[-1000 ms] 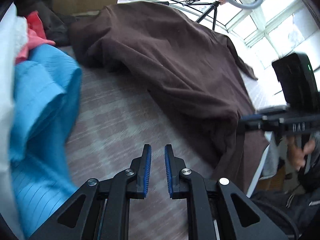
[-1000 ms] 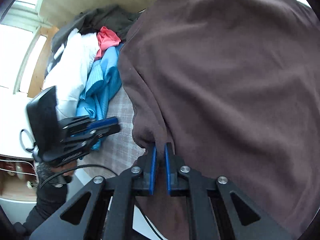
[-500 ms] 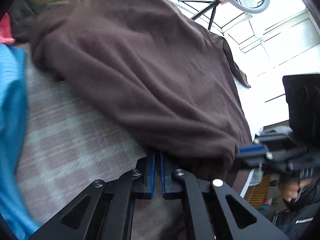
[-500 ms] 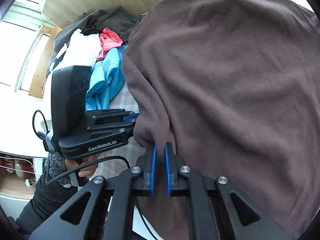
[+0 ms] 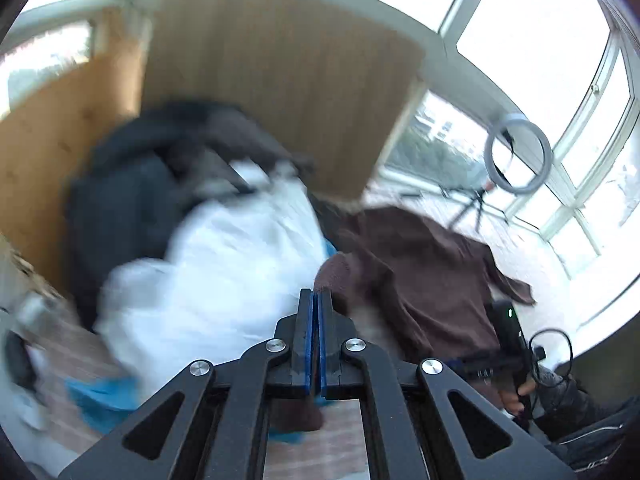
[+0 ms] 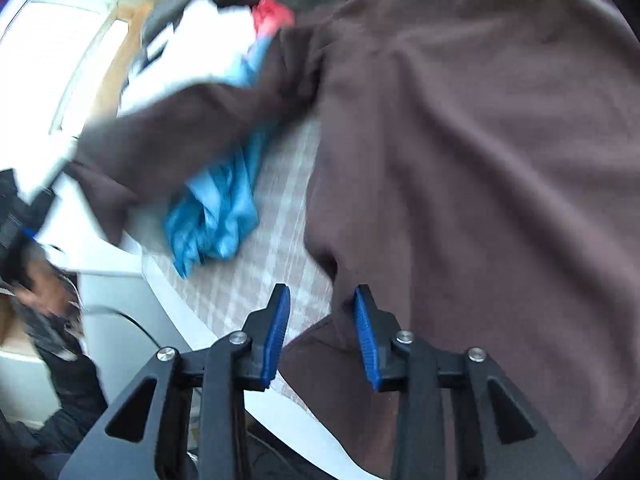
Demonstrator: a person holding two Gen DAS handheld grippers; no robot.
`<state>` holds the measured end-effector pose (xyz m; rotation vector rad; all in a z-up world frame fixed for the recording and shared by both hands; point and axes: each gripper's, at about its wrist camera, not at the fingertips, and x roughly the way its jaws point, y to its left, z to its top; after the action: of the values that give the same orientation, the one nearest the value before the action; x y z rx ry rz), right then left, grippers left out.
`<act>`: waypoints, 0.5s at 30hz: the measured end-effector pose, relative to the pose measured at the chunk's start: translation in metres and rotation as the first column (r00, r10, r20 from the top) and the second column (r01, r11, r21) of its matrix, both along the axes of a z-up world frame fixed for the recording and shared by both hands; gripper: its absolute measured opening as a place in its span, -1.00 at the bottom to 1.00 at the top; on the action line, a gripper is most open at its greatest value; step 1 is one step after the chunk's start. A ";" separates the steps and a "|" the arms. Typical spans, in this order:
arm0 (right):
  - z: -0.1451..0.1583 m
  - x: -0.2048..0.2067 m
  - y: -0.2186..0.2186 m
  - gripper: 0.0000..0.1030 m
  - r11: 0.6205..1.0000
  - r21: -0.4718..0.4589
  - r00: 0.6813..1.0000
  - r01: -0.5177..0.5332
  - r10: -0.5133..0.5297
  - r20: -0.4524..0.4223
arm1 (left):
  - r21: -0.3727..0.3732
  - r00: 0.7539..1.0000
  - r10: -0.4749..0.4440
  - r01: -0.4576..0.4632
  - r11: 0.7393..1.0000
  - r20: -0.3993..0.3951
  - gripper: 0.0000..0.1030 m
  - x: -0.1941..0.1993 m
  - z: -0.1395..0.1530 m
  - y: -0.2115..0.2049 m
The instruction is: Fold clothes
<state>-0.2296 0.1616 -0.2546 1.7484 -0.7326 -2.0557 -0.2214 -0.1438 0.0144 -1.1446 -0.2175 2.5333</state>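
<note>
left gripper (image 5: 319, 300) lifted one brown garment (image 6: 480, 140).

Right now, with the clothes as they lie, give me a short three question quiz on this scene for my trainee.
1. True or false: the left gripper has its jaws shut on the brown garment.
2. Which colour is the crumpled garment lying on the checked cover? A blue, B green, C yellow.
3. In the left wrist view, what stands on a tripod by the window?

Key: 1 true. 2 A. 3 a ring light.
</note>
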 end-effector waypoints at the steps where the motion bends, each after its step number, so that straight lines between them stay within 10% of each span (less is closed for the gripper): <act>1: -0.003 0.000 -0.007 -0.36 1.000 -0.005 1.000 -0.021 0.021 0.009 | -0.024 0.999 0.033 -0.033 0.999 0.000 -0.97 -0.004 0.003 -0.014; 6: 0.010 0.008 -0.009 -0.36 0.998 -0.020 0.998 -0.056 0.056 -0.022 | -0.176 0.988 0.137 -0.123 0.977 0.070 -0.95 -0.050 -0.014 -0.056; 9: 0.038 0.022 0.014 -0.36 0.999 -0.041 0.994 -0.025 0.021 -0.107 | -0.370 0.970 0.223 -0.173 0.913 0.096 -0.85 -0.071 -0.038 -0.056; 15: 0.090 0.085 0.082 -0.22 0.992 0.019 0.963 0.123 -0.115 -0.243 | -0.318 0.988 0.146 -0.120 0.940 0.058 -0.83 -0.023 -0.028 -0.038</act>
<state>-0.1443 0.2435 -0.1651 1.4661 -0.7465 -2.3214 -0.2441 -0.1822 -0.0135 -1.3943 0.0986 2.7121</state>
